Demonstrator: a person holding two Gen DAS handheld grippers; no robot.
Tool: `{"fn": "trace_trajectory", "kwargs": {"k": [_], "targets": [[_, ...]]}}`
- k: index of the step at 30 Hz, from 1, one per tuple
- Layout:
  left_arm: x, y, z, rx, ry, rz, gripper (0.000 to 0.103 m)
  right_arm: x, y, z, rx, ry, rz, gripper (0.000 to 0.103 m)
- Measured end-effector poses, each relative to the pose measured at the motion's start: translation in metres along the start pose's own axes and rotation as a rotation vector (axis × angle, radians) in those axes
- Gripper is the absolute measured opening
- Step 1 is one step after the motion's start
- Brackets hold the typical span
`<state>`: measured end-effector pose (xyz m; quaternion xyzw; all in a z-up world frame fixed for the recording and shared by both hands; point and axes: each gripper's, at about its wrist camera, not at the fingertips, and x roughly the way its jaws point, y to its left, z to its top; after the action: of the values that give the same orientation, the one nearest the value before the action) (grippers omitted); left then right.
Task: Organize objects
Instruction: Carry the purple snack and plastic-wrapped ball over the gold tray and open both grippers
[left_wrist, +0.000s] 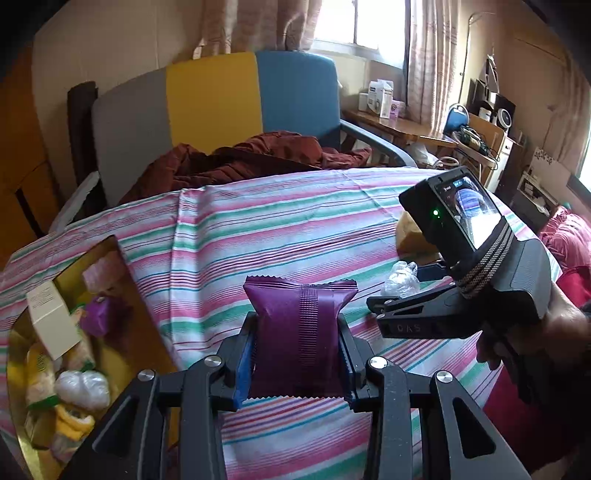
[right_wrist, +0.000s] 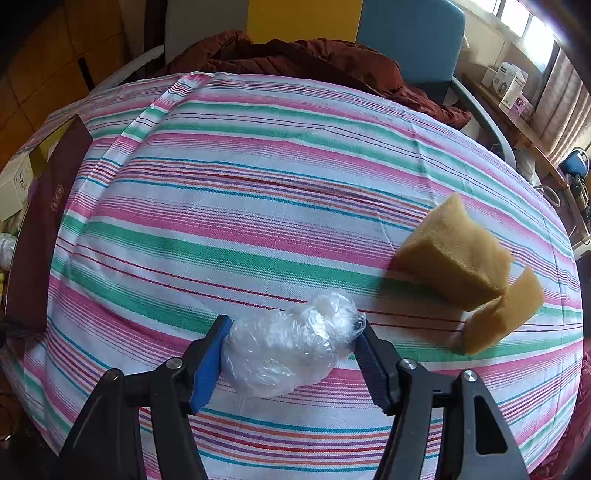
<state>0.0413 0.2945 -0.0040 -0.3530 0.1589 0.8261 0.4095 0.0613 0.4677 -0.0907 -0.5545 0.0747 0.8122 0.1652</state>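
Note:
My left gripper (left_wrist: 295, 354) is shut on a purple snack packet (left_wrist: 297, 332) and holds it above the striped cloth. At the left stands an open gold box (left_wrist: 147, 332) with several packets, a purple item and a white carton inside. My right gripper (right_wrist: 291, 350) has its jaws against both sides of a clear plastic-wrapped white bundle (right_wrist: 291, 350) that lies on the cloth; it also shows in the left wrist view (left_wrist: 400, 278). The right gripper body (left_wrist: 461, 291) shows in the left wrist view, held by a hand.
A tan sponge block (right_wrist: 454, 254) with a smaller piece (right_wrist: 502, 317) lies on the striped table cloth (right_wrist: 258, 184) to the right. The box's dark red wall (right_wrist: 44, 221) stands at the left. A chair with a brown cloth (left_wrist: 240, 158) is behind the table.

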Motion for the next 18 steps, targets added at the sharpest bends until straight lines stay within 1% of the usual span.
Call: {"fn": "trace_trajectory", "kwargs": {"k": [8, 14, 18], "targets": [[-0.019, 0.021, -0.014, -0.033, -0.014, 0.038, 0.039, -0.002, 0.004, -0.001, -0.003, -0.007, 0.016, 0.066], [-0.027, 0.043, -0.024, -0.083, -0.005, 0.047, 0.039, -0.005, 0.019, -0.007, -0.019, -0.004, 0.028, 0.066], [-0.033, 0.066, -0.036, -0.13, 0.006, 0.053, 0.039, -0.009, 0.031, -0.01, -0.026, 0.002, 0.06, 0.066]]}}
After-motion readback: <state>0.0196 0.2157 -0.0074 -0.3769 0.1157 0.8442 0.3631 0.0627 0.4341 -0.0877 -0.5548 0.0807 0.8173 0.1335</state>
